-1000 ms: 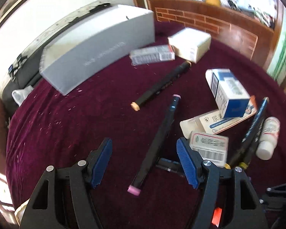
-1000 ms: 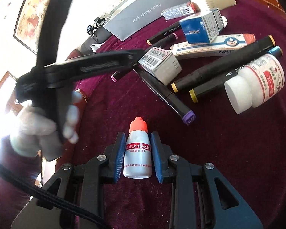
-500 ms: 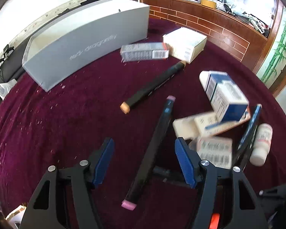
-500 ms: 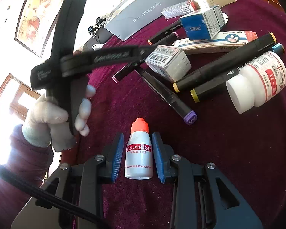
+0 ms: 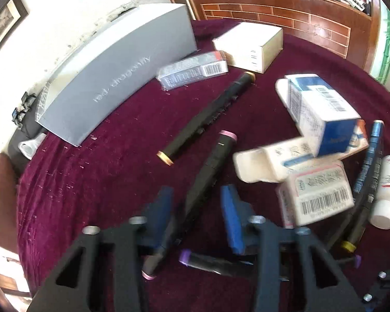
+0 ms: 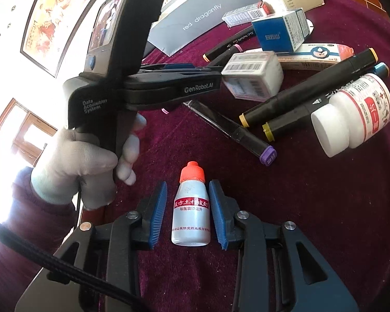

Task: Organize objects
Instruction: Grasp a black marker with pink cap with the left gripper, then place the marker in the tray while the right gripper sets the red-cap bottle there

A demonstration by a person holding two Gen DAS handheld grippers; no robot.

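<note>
The left gripper (image 5: pixel 197 215) is reaching down over the maroon-covered bench (image 5: pixel 96 176), and its blue fingers (image 5: pixel 163 208) have just been closing in on the pink-capped black marker (image 5: pixel 208 171) lying lengthwise between them. The left one is lying against the barrel, while a small gap is showing on the right side, so the pinch is not yet complete. The marker's far cap is pointing away from the fingers; its near cap is sitting below the left finger. Just behind the right finger a purple-capped marker (image 5: pixel 210 260) is lying crosswise. Beyond the fingers, an orange-capped marker (image 5: pixel 208 117) is lying slanted, and farther off the grey "red dragonfly" box (image 5: pixel 111 78) is standing at the bench's edge. To the right of the fingers, medicine boxes (image 5: pixel 322 200) are lying piled together, with a white pill bottle (image 5: pixel 387 189) just beside them.

The right gripper (image 6: pixel 187 213) has been easing its fingers apart; they are standing slightly spread on either side of the small dropper bottle (image 6: pixel 191 208) with the orange cap, clear of its sides. The bottle is lying on the cloth, cap pointing away. To the left of these fingers, a gloved hand (image 6: pixel 80 161) is holding the other gripper's handle.
</note>
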